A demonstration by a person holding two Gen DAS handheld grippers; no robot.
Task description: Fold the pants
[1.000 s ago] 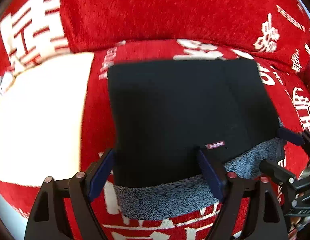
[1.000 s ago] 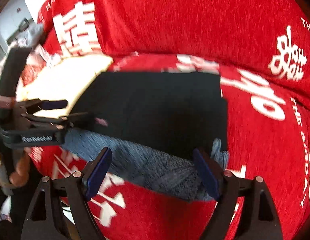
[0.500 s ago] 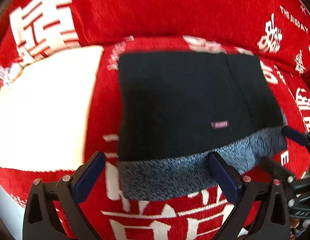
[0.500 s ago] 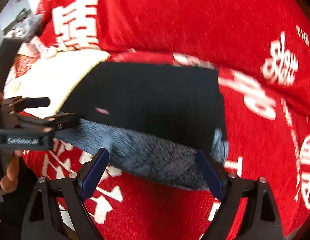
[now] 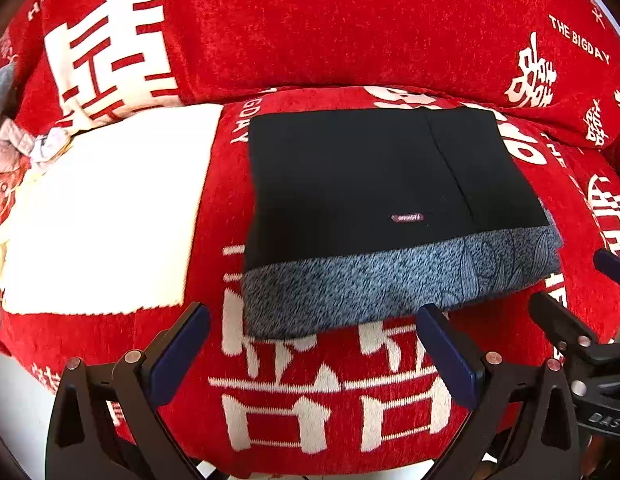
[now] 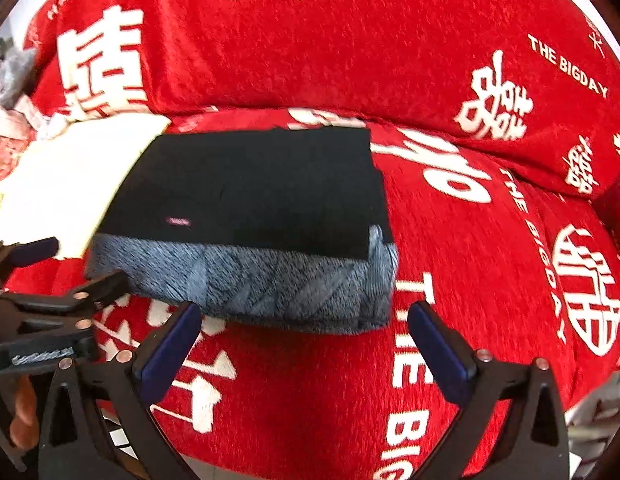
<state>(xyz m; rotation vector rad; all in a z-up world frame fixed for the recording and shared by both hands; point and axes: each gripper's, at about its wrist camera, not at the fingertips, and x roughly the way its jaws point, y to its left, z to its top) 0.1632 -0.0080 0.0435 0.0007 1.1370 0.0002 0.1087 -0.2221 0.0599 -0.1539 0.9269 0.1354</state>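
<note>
Left wrist view: your left gripper (image 5: 312, 354) is wide open and holds nothing. The pants (image 5: 374, 196) lie folded in a flat, soft square on the fuzzy red cover (image 5: 310, 40) with white signs. The top is smooth black cloth; the near edge is fluffy grey. Your right gripper (image 6: 305, 348) is opening, nothing between its blue pads (image 6: 438, 350). A white cloth (image 5: 105, 216) lies beside the pants.
</note>
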